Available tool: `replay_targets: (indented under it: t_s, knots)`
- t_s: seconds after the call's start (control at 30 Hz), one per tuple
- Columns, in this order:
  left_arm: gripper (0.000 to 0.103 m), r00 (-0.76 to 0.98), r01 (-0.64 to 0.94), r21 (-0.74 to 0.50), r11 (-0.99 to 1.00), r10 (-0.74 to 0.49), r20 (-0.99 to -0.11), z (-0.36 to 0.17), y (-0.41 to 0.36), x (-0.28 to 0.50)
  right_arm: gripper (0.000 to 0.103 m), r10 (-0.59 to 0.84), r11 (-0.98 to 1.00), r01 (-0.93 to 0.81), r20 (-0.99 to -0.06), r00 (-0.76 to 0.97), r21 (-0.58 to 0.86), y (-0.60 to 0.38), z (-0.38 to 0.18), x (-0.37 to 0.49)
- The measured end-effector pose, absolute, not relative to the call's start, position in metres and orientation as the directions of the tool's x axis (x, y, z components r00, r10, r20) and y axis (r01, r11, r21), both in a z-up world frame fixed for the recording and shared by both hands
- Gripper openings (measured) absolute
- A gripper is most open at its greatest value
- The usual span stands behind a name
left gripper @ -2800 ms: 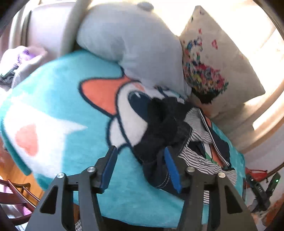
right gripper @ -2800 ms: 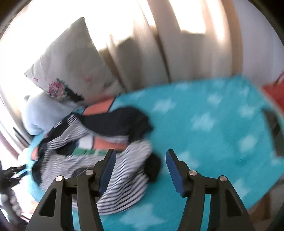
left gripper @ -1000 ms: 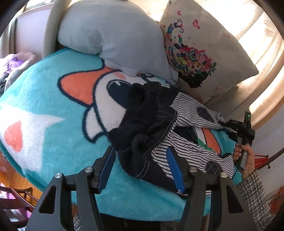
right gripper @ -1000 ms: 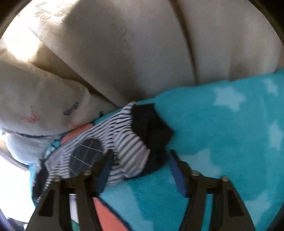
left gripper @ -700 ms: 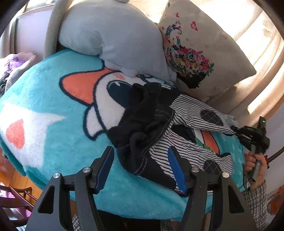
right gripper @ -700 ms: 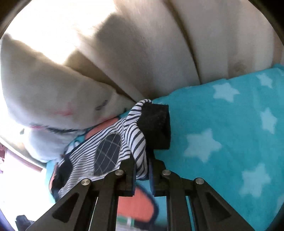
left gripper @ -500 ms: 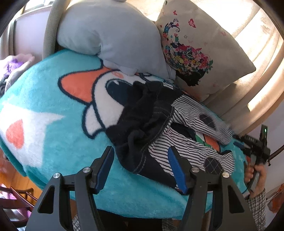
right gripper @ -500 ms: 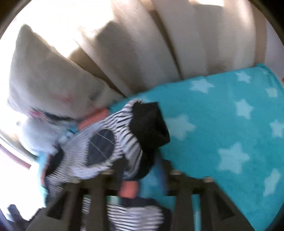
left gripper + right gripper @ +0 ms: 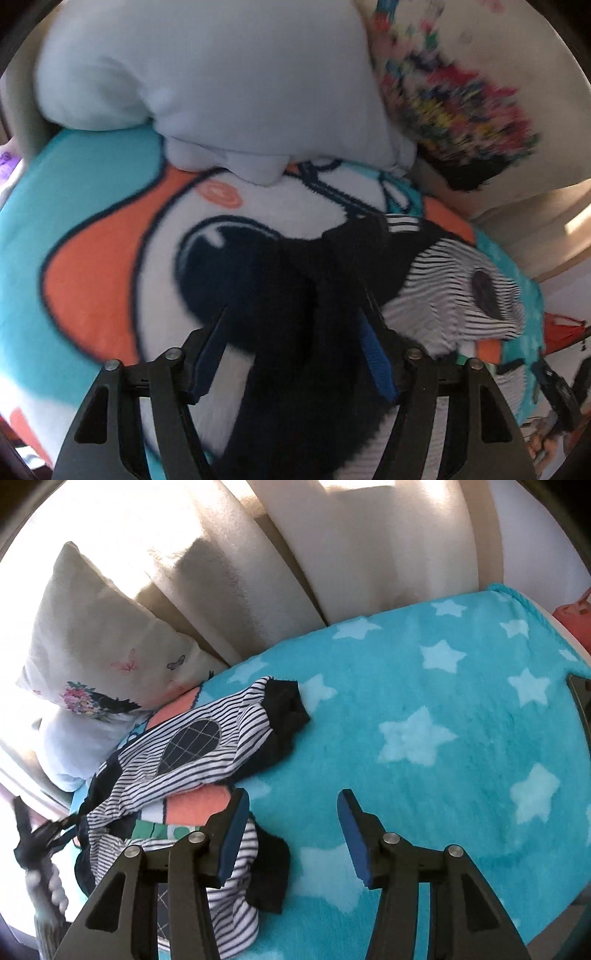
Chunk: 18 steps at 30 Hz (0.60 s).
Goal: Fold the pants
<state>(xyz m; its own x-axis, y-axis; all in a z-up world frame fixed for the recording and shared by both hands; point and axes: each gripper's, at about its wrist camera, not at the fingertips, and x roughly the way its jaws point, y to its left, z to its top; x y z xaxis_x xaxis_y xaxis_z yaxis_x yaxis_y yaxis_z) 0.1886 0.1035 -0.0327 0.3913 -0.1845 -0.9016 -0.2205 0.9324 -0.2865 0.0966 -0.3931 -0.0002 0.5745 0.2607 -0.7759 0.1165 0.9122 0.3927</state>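
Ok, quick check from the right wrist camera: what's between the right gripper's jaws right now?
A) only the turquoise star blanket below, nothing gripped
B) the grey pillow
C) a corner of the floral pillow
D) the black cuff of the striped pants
A: the right gripper stands open over the bare star blanket, and the striped pants lie off to its left, not between the jaws.

I see the pants (image 9: 192, 753) in black-and-white stripes with dark navy cuffs and a checked navy patch. The blanket (image 9: 461, 709) is turquoise with pale stars, plus orange and white cartoon shapes. One pillow (image 9: 221, 74) is pale grey-blue, the other (image 9: 99, 638) cream with multicoloured flowers.
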Motion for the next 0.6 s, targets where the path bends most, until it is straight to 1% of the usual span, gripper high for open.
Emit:
replay_targets:
  t_s: [0.03, 0.13, 0.2, 0.27, 0.33, 0.47, 0.5, 0.53, 0.57, 0.6]
  knots:
    - [0.026, 0.374, -0.220, -0.260, 0.940, -0.165, -0.913, -0.038, 0.100, 0.195, 0.054, 0.260, 0.913, 0.115, -0.774, 0.577, 0.392, -0.393, -0.001, 0.095]
    - [0.026, 0.376, -0.252, -0.184, 0.950, -0.079, -0.923, -0.035, 0.099, 0.209, 0.054, 0.252, 0.921, 0.102, -0.773, 0.582, 0.377, -0.389, -0.003, 0.094]
    - [0.026, 0.381, -0.262, -0.100, 0.960, 0.008, -0.924, -0.031, 0.097, 0.217, 0.054, 0.246, 0.929, 0.089, -0.778, 0.578, 0.360, -0.385, -0.006, 0.096]
    - [0.026, 0.381, -0.261, -0.055, 0.964, 0.050, -0.923, -0.029, 0.096, 0.224, 0.054, 0.245, 0.934, 0.077, -0.783, 0.571, 0.348, -0.380, -0.010, 0.099]
    - [0.028, 0.379, -0.258, -0.079, 0.963, 0.026, -0.925, -0.028, 0.099, 0.227, 0.054, 0.264, 0.932, 0.061, -0.783, 0.563, 0.358, -0.378, -0.013, 0.104]
    - [0.031, 0.395, -0.231, -0.211, 0.950, -0.107, -0.913, -0.024, 0.117, 0.220, 0.054, 0.275, 0.938, 0.019, -0.778, 0.565, 0.346, -0.377, -0.008, 0.116]
    - [0.031, 0.394, -0.226, -0.235, 0.945, -0.132, -0.910, -0.023, 0.125, 0.218, 0.056, 0.273, 0.943, 0.005, -0.777, 0.567, 0.334, -0.377, -0.005, 0.120]
    - [0.033, 0.403, -0.222, -0.239, 0.945, -0.134, -0.905, -0.019, 0.130, 0.216, 0.060, 0.269, 0.946, -0.006, -0.777, 0.570, 0.323, -0.376, -0.002, 0.125]
    - [0.035, 0.422, -0.204, -0.220, 0.954, -0.117, -0.899, -0.012, 0.133, 0.213, 0.062, 0.264, 0.952, -0.023, -0.776, 0.574, 0.306, -0.375, 0.001, 0.131]
    - [0.040, 0.439, -0.183, -0.199, 0.963, -0.101, -0.893, -0.007, 0.132, 0.211, 0.063, 0.258, 0.957, -0.041, -0.775, 0.577, 0.288, -0.372, 0.005, 0.137]
